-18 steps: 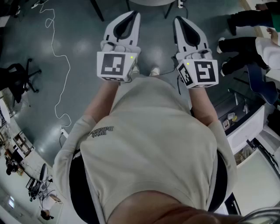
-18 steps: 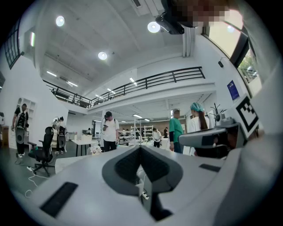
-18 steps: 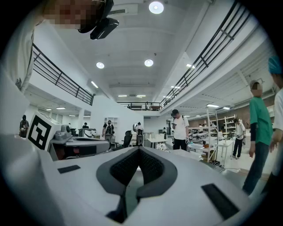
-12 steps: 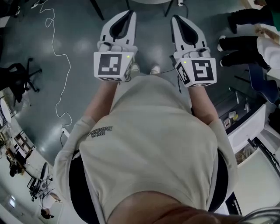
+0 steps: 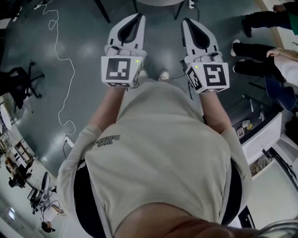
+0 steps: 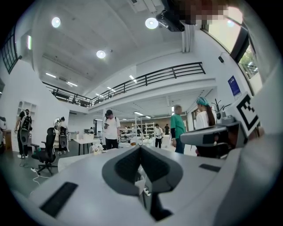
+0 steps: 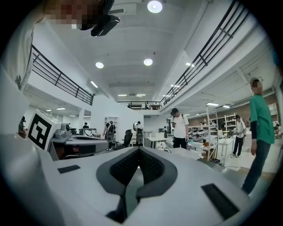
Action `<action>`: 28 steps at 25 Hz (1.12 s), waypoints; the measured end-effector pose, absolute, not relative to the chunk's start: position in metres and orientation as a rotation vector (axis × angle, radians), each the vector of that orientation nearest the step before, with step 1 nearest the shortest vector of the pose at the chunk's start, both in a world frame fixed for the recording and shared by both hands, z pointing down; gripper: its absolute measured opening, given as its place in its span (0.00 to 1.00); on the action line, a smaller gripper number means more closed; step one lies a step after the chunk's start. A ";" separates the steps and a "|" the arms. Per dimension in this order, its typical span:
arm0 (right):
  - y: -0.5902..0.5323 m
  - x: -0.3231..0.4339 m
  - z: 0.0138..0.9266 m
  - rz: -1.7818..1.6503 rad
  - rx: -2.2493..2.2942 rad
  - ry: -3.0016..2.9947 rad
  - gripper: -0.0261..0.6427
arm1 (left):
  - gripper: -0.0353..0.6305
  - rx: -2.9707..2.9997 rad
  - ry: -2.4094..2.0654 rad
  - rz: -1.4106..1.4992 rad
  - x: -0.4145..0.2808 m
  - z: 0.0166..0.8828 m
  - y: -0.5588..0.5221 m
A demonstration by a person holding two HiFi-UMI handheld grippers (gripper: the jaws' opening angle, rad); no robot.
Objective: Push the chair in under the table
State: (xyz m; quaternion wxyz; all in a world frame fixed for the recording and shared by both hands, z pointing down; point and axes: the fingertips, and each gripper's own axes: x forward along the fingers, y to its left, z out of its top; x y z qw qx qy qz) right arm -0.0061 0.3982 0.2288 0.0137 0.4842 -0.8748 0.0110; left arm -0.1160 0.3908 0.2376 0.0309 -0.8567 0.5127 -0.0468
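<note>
I hold both grippers level in front of my chest. In the head view my left gripper point(image 5: 138, 16) and right gripper point(image 5: 187, 21) are side by side over the grey floor, both shut and empty. Their closed tips show in the left gripper view point(image 6: 140, 148) and the right gripper view point(image 7: 139, 150). A white table's edge point(image 5: 156, 2) with black legs lies just beyond the tips. A black office chair point(image 5: 18, 82) stands far to the left, apart from both grippers; it also shows as the chair point(image 6: 45, 150) in the left gripper view.
A white cable point(image 5: 60, 60) snakes over the floor at the left. People's legs point(image 5: 260, 46) and a cabinet point(image 5: 260, 135) are at the right. Several people point(image 6: 110, 130) and white tables point(image 7: 157, 140) stand ahead in the hall.
Both grippers have stayed almost still in front of me. The person at the right edge has shifted a little.
</note>
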 end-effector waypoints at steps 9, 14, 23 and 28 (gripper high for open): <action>0.391 0.022 0.242 0.054 1.465 -2.727 0.05 | 0.07 -2.622 1.639 -0.158 -0.096 0.244 0.385; 0.386 0.039 0.251 0.083 1.438 -2.735 0.05 | 0.07 -2.584 1.684 -0.173 -0.088 0.248 0.382; 0.354 0.050 0.267 0.111 1.435 -2.717 0.05 | 0.07 -2.586 1.673 -0.232 -0.082 0.268 0.355; 0.317 0.047 0.276 0.090 1.443 -2.697 0.05 | 0.07 -2.600 1.689 -0.163 -0.091 0.273 0.314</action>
